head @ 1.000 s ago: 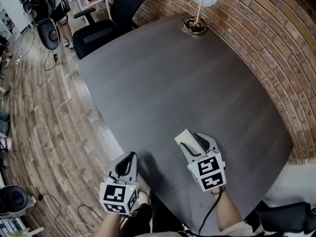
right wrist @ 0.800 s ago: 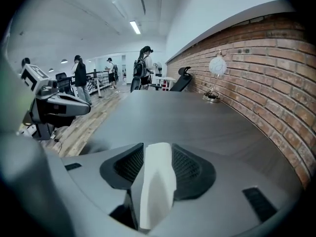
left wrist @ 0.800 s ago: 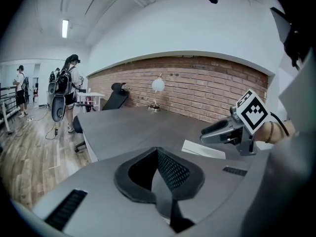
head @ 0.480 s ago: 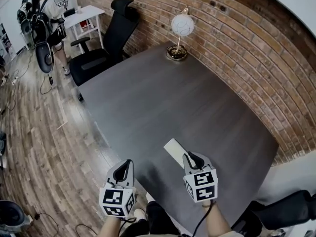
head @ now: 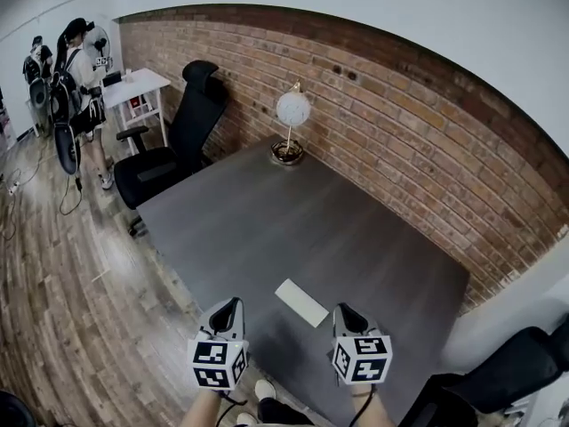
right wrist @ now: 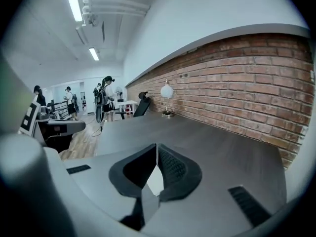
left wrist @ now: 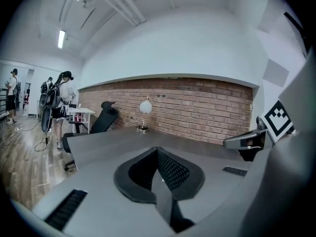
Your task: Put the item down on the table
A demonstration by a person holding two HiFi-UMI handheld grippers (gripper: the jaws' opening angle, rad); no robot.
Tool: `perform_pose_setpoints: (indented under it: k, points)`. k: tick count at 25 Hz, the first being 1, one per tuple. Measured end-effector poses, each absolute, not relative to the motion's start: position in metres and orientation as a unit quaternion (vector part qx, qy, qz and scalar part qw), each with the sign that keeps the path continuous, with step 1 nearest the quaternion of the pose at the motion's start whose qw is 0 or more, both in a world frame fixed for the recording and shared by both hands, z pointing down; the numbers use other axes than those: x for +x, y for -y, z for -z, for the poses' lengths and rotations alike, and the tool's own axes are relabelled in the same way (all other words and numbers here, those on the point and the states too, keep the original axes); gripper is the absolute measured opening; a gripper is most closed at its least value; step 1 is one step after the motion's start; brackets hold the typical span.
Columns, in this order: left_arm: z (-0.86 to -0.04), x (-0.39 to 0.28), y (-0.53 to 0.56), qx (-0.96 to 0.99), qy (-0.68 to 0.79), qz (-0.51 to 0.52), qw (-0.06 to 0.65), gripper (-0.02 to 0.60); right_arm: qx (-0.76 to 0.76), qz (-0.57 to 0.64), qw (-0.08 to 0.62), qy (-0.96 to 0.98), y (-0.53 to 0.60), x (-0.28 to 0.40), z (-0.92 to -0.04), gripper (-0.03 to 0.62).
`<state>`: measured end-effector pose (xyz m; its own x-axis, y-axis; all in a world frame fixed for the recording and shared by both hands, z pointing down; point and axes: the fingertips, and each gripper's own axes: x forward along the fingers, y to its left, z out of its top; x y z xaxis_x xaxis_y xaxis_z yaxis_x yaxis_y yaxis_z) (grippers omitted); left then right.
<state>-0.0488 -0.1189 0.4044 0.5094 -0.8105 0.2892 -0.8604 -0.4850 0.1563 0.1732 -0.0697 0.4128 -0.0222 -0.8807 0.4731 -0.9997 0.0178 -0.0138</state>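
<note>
Tongs first: you hold two, both low over the near edge of the table [head: 267, 229]. Your left gripper [head: 228, 306] has its jaws pressed together on nothing. Your right gripper [head: 343, 310] has jaws closing, tips meeting, and it grips nothing either. One white slab [head: 301, 302] is the task's thing. It is flat, plain and rectangular, and it lies on the dark grey tabletop between your two grippers, just beside the right one and touching neither. At the far edge, by the brick wall [head: 400, 123], stands one globe lamp [head: 292, 110]. You have two black office chairs, one [head: 169, 149] at the table's far left corner and another [head: 520, 363] at near right. One white side table [head: 135, 85] and two people [head: 73, 65] are far left, well apart from the slab.
</note>
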Motion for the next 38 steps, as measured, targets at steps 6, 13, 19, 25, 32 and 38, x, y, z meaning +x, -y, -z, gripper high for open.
perform_pose_setpoints:
  k: [6, 13, 19, 25, 32, 38]
  points:
    - [-0.380, -0.041, 0.123, 0.866, 0.476, -0.072, 0.131, 0.017, 0.726, -0.173, 0.115, 0.656, 0.047, 0.193, -0.386, 0.041]
    - [-0.370, -0.022, 0.126, 0.878, 0.458, -0.072, 0.118, 0.017, 0.742, -0.166, 0.097, 0.642, 0.038, 0.202, -0.378, 0.037]
    - [-0.374, -0.019, 0.126, 0.881, 0.451, -0.076, 0.122, 0.017, 0.748, -0.151, 0.102, 0.639, 0.035, 0.202, -0.372, 0.032]
    - [-0.373, -0.019, 0.127, 0.882, 0.450, -0.070, 0.125, 0.017, 0.749, -0.150, 0.103, 0.637, 0.034, 0.201, -0.370, 0.032]
    - [-0.374, -0.020, 0.126, 0.881, 0.449, -0.068, 0.130, 0.017, 0.746, -0.149, 0.105, 0.641, 0.032, 0.199, -0.367, 0.032]
    - [-0.374, -0.020, 0.123, 0.880, 0.449, -0.068, 0.140, 0.017, 0.744, -0.150, 0.109, 0.642, 0.026, 0.200, -0.368, 0.032]
